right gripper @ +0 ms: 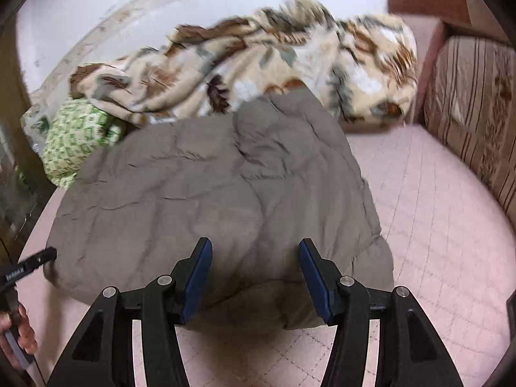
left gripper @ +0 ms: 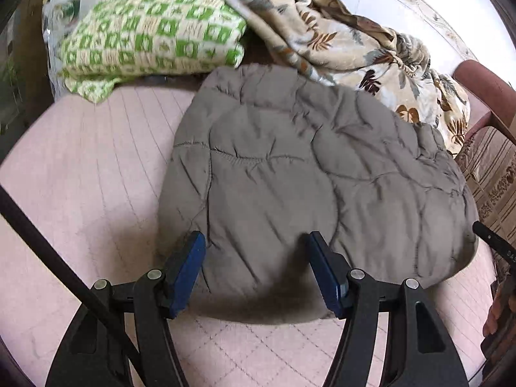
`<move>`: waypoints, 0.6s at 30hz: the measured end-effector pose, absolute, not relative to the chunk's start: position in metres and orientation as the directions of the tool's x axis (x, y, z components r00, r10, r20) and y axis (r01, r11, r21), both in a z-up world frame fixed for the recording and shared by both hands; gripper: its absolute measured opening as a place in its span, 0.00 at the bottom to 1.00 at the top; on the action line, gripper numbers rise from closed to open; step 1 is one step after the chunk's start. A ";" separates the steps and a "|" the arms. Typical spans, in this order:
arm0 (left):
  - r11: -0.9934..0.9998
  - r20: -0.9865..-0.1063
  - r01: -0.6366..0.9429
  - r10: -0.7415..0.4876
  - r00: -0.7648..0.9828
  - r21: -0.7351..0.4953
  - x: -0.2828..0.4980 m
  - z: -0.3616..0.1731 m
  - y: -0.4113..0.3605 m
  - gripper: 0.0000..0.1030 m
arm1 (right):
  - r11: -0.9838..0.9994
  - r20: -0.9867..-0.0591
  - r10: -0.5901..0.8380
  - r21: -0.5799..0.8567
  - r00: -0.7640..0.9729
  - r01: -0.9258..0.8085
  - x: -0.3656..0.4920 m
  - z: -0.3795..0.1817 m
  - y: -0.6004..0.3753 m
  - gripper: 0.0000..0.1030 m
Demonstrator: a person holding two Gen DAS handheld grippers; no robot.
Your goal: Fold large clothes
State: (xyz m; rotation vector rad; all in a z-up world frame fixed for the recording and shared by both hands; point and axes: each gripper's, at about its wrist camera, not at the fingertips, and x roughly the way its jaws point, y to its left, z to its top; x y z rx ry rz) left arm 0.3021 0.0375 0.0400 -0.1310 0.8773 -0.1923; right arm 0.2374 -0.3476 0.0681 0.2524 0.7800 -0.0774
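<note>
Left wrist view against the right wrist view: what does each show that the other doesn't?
Only the left wrist view shows the green checked blanket as a neat folded stack, plus a dark strap crossing the pink bed cover. Only the right wrist view shows the striped sofa side broadly. Both show the folded grey quilted garment, the leaf-print blanket behind it, and open fingers holding nothing.

Pink quilted bed surface (left gripper: pixel 80 167) carries folded grey padded garment (left gripper: pixel 306 177) at centre; green-checked blanket (left gripper: pixel 151 35) and crumpled leaf-print blanket (left gripper: pixel 348 42) lie along far edge, behind it.
</note>
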 end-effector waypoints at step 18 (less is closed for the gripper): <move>0.984 -0.710 0.102 -0.176 0.682 -0.146 0.294 0.059 0.024 0.72 | 0.951 -0.688 0.105 0.282 0.719 0.131 0.226 0.072 -0.349 0.62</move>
